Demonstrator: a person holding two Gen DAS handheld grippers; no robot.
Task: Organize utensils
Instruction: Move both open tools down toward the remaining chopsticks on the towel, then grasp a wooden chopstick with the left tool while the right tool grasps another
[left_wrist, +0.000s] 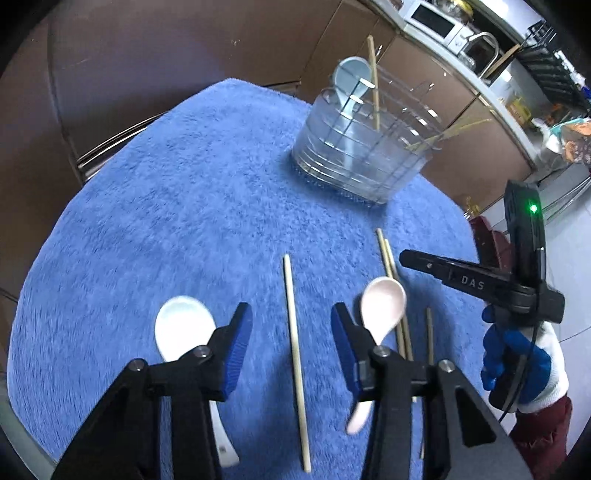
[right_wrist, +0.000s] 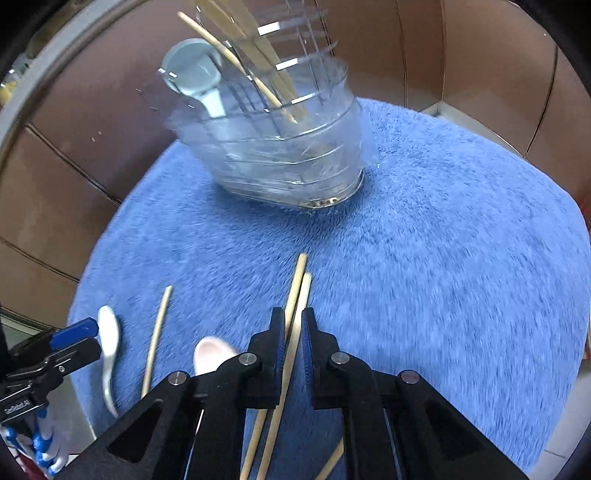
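Note:
A clear plastic utensil holder stands at the far side of the blue mat, holding a pale blue spoon and chopsticks. My left gripper is open above the mat, astride a single chopstick. A white spoon lies left of it and a pink spoon right of it. My right gripper is narrowed around a pair of chopsticks lying on the mat. It also shows in the left wrist view, where its jaw state cannot be told.
The blue fluffy mat covers a round table with its edge close on all sides. One more chopstick lies at the right. Brown cabinets stand behind. A kitchen counter with a microwave is at the far right.

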